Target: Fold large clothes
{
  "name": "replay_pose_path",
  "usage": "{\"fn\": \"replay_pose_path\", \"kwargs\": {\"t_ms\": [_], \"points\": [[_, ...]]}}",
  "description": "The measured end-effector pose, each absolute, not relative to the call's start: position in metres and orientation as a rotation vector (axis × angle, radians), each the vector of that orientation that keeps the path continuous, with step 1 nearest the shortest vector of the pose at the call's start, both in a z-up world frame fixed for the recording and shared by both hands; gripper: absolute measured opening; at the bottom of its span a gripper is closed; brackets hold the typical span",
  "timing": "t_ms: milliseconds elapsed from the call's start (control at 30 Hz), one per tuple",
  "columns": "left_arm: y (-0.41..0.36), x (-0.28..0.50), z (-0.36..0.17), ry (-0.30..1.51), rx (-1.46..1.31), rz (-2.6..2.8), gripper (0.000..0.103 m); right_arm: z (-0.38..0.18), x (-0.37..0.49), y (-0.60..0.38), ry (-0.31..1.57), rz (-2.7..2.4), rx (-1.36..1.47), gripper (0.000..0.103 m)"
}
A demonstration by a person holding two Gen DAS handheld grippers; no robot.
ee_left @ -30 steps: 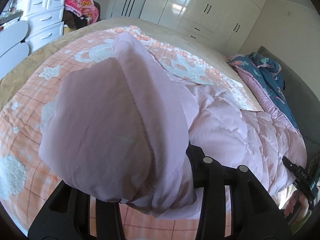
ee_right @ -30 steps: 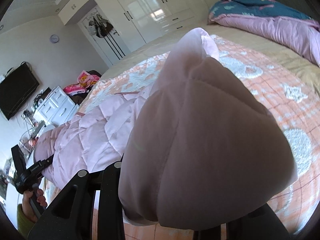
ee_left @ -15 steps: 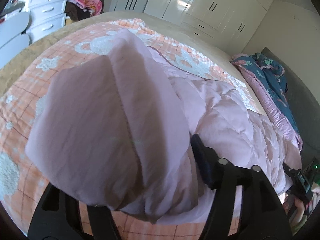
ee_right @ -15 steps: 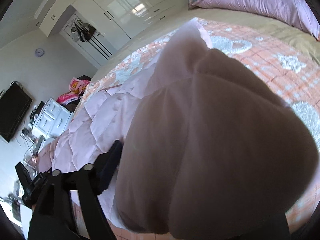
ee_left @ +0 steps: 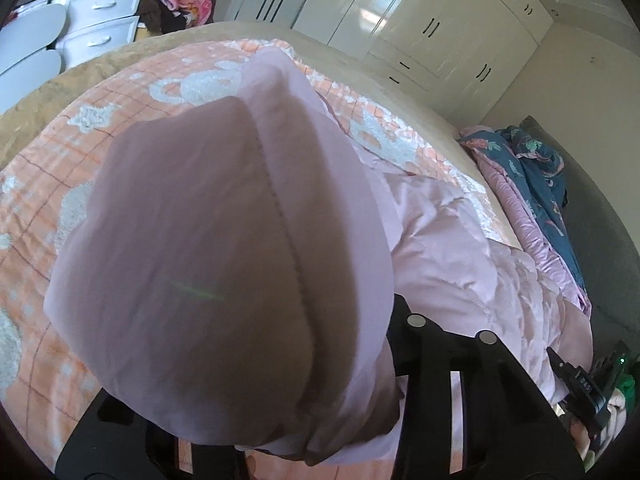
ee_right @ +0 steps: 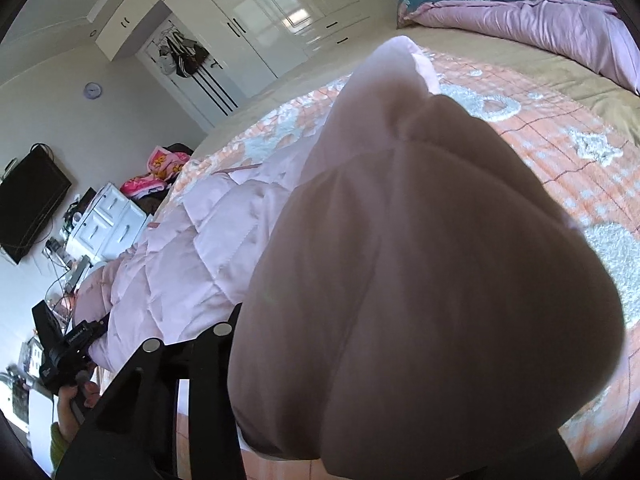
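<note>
A pale pink quilted jacket [ee_left: 460, 248] lies across the bed. My left gripper [ee_left: 272, 412] is shut on one bunched end of the jacket [ee_left: 224, 264], which bulges up over the fingers and fills the view. My right gripper [ee_right: 360, 412] is shut on the other bunched end [ee_right: 420, 280], held above the bed. The fingertips of both are hidden under the fabric. The other gripper shows at the edge of each view, the right one in the left wrist view [ee_left: 580, 384] and the left one in the right wrist view [ee_right: 64, 344].
The bed has an orange checked blanket [ee_left: 52, 184] with white patches. A blue and pink duvet [ee_left: 536, 184] is heaped at the head of the bed. White wardrobes [ee_left: 420, 20] stand beyond, a white dresser [ee_left: 100, 12] and a TV [ee_right: 28, 204] at the side.
Both grippers have shifted slightly with the jacket ends still held; the bunched fabric sits a little higher and closer in both views.
</note>
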State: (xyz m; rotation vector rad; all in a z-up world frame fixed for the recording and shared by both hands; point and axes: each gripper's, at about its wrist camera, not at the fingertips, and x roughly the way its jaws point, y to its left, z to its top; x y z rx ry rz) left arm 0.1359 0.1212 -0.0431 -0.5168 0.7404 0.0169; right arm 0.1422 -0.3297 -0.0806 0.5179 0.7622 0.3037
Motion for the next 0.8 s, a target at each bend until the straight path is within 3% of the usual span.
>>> {"fn": "replay_pose_path", "kwargs": {"t_ms": [367,467,633,733,800], "points": [[0.131,0.114,-0.04,0.762,-0.515,0.025,0.034,-0.082,0.143,-0.328,0.775,0.313,0.515,0.042],[0.13,0.112,-0.04,0.766,-0.502,0.027,0.035,-0.084,0.142,-0.331,0.794,0.289,0.536,0.052],[0.128,0.111,-0.038,0.774,-0.487,0.038,0.039,-0.084,0.133,-0.338,0.819,0.248,0.573,0.078],[0.129,0.108,-0.037,0.781,-0.483,0.047,0.044,-0.08,0.124,-0.342,0.827,0.232,0.572,0.084],[0.129,0.107,-0.036,0.785,-0.482,0.046,0.053,-0.076,0.116,-0.345,0.83,0.222,0.568,0.084]]}}
